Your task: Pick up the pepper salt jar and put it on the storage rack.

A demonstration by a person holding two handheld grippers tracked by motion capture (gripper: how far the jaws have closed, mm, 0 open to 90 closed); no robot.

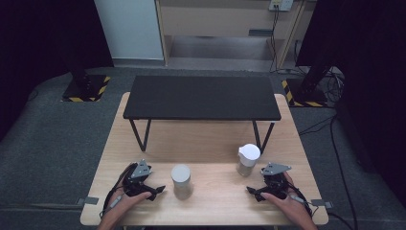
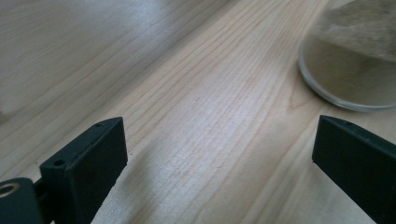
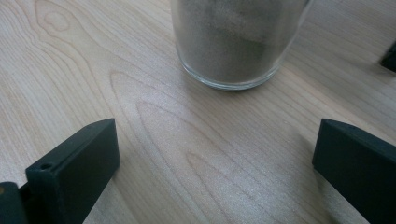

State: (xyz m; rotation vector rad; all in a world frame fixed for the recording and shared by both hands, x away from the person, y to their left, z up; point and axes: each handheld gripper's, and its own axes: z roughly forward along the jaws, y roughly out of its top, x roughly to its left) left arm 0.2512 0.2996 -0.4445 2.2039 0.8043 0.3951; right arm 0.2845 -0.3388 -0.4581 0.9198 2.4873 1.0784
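Two glass jars of grey-brown powder stand on the wooden table [image 1: 210,139]. One has a flat white lid [image 1: 181,179]; the other, to its right, has a white spouted lid [image 1: 248,159]. My left gripper [image 1: 157,191] rests on the table left of the flat-lidded jar, open and empty. In the left gripper view the left gripper [image 2: 219,140] has a jar base [image 2: 355,70] ahead at upper right, outside the jaws. My right gripper [image 1: 253,193] lies below the spouted jar, open. In the right gripper view the right gripper [image 3: 217,140] has a jar [image 3: 236,42] just ahead, clear of the pads.
A low black shelf [image 1: 201,98] on thin black legs [image 1: 141,134] spans the far half of the table. A dark object [image 3: 390,58] shows at the right edge of the right gripper view. The table's front edge runs close behind both hands.
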